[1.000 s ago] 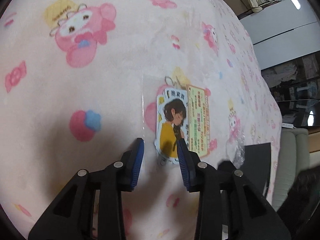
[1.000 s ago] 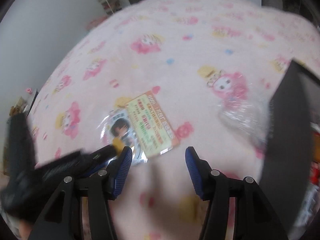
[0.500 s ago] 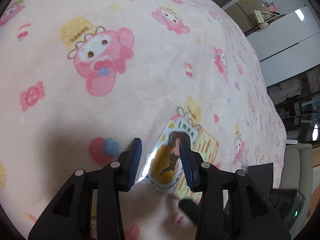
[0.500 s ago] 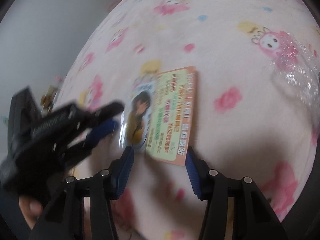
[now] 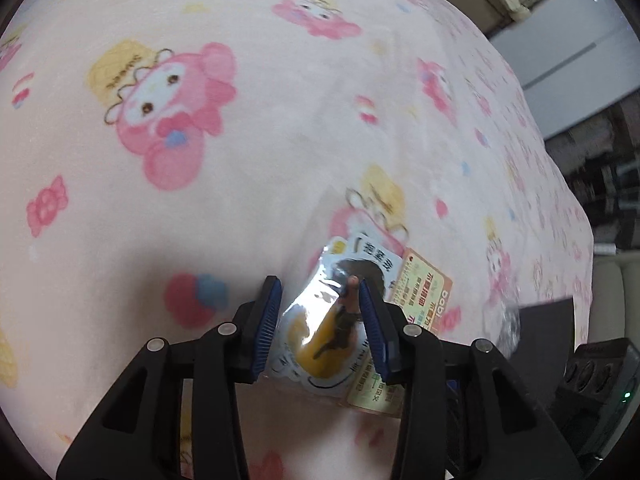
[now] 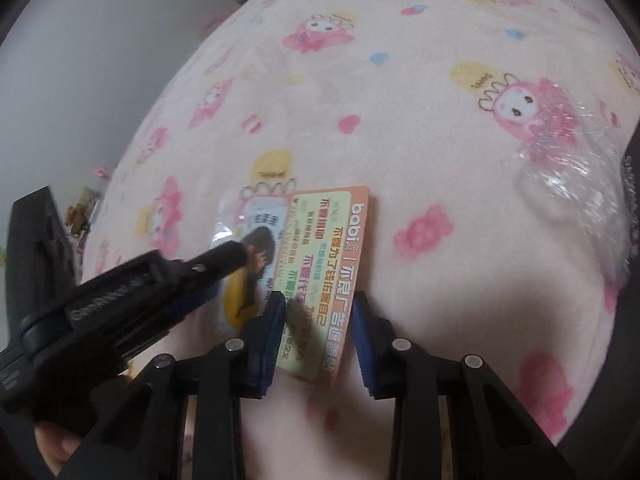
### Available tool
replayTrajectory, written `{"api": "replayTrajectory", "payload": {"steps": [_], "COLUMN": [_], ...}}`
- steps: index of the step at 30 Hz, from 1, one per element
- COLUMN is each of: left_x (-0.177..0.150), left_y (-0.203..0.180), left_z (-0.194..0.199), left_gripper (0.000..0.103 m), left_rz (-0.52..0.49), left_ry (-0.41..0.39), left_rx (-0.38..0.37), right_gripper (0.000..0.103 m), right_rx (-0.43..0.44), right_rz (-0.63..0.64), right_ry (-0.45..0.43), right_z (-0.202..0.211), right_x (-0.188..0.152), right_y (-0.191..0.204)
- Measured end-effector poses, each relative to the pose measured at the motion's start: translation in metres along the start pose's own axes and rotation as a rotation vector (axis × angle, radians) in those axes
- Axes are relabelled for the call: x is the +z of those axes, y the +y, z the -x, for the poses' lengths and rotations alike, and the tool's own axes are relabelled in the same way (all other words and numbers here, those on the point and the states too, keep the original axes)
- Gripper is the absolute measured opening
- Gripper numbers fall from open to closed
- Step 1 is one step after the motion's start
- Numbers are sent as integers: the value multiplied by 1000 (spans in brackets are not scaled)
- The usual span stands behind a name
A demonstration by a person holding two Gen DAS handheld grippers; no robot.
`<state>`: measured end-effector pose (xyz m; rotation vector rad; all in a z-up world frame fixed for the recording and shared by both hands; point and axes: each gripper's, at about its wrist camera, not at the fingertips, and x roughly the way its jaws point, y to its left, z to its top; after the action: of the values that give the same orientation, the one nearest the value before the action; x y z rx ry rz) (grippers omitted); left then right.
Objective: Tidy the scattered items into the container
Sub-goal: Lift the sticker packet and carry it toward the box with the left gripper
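A character sticker pack (image 5: 320,332) in a clear sleeve lies on the pink cartoon blanket (image 5: 240,160), with an orange printed card (image 5: 424,292) against its right side. My left gripper (image 5: 318,284) points down over the pack. The pack fills the gap between the blue pads, and its right part runs under the right finger. In the right wrist view the orange card (image 6: 328,248) lies between the pads of my right gripper (image 6: 319,298), whose jaws are closing; a thin gap shows at the right pad. The left gripper's finger (image 6: 192,268) covers part of the sticker pack (image 6: 260,252).
A black container (image 5: 544,332) stands at the blanket's right side, seen as a dark edge (image 6: 632,200) in the right wrist view. Crumpled clear plastic (image 6: 568,168) lies just in front of it. A hand shows at the lower left. Furniture stands beyond the bed.
My left gripper has come down over the sticker pack, which now sits between its fingers. My right gripper has moved onto the orange card and its jaws have narrowed around it.
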<state>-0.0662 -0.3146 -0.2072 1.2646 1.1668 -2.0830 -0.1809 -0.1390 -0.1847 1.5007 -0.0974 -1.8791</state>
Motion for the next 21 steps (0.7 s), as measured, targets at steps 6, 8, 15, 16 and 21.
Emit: {"api": "replayTrajectory", "payload": {"steps": [6, 8, 15, 16, 21], "left_x": [-36, -55, -91, -95, -120], "left_y": [-22, -38, -91, -96, -123], "left_z": [22, 39, 103, 108, 125], "left_gripper": [40, 36, 32, 32, 32], "left_rz": [-95, -123, -287, -301, -364], "left_ry": [70, 98, 20, 13, 8], "left_rx": [-96, -170, -231, -232, -278], "right_gripper": [28, 28, 26, 24, 24], "right_rx": [-7, 45, 84, 80, 65], "right_rz": [13, 2, 26, 30, 38], "right_ry": [-46, -54, -154, -173, -233], "right_z": [57, 74, 147, 159, 199], "right_x": [-30, -36, -62, -67, -87], "right_y": [-2, -1, 5, 4, -6]}}
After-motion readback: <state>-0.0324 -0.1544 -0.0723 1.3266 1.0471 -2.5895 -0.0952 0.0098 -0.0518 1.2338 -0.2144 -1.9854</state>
